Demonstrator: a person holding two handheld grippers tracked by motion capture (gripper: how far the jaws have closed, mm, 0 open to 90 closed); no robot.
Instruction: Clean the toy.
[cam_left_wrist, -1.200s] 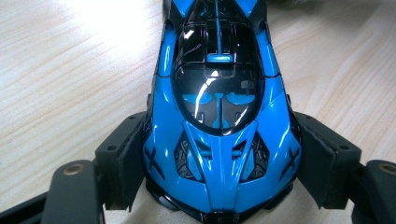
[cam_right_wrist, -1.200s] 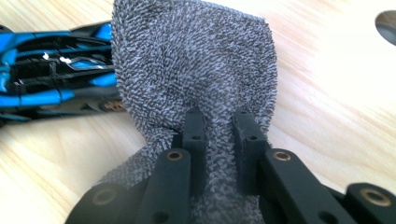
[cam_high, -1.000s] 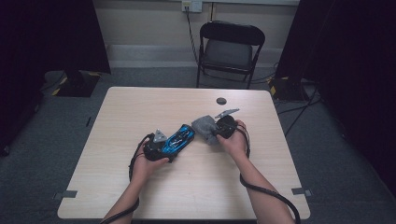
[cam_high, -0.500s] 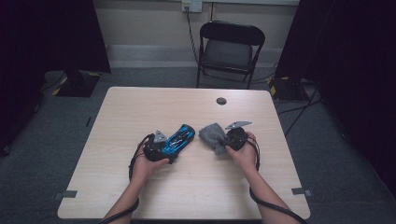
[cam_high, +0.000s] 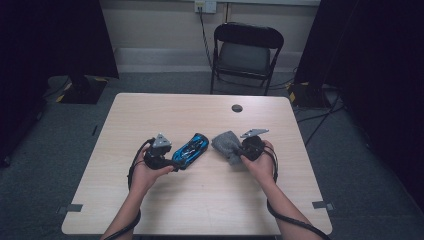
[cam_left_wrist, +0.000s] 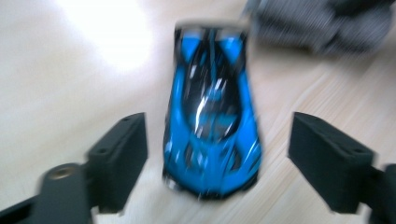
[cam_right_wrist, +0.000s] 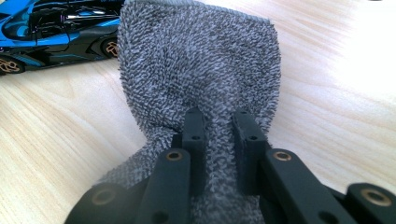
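A blue toy car (cam_high: 190, 150) lies near the middle of the pale wood-grain surface (cam_high: 210, 200), just beside the left claw (cam_high: 172, 161); a grey cloth (cam_high: 227, 144) lies close to its right, apart from it; a small dark disc (cam_high: 237, 108) sits well off toward the far edge; a black folding chair (cam_high: 245, 52) stands on the floor beyond. In the left claw view the car (cam_left_wrist: 212, 112) is glossy, low and wedge-shaped, blue with black panels, somewhat blurred; it lies between the black jaws, which stand wide with clear gaps on both sides, having just narrowed a little; nothing blocks it, the cloth (cam_left_wrist: 322, 25) lying past its far end. The right claw (cam_right_wrist: 219, 126) is clamped on the cloth (cam_right_wrist: 201, 60), whose looped terry pile bunches at the pads and fans out beyond; the high view gives only a grey lump at the right claw (cam_high: 239, 150). The right claw view shows the car's (cam_right_wrist: 51, 28) side, with bronze wheels.
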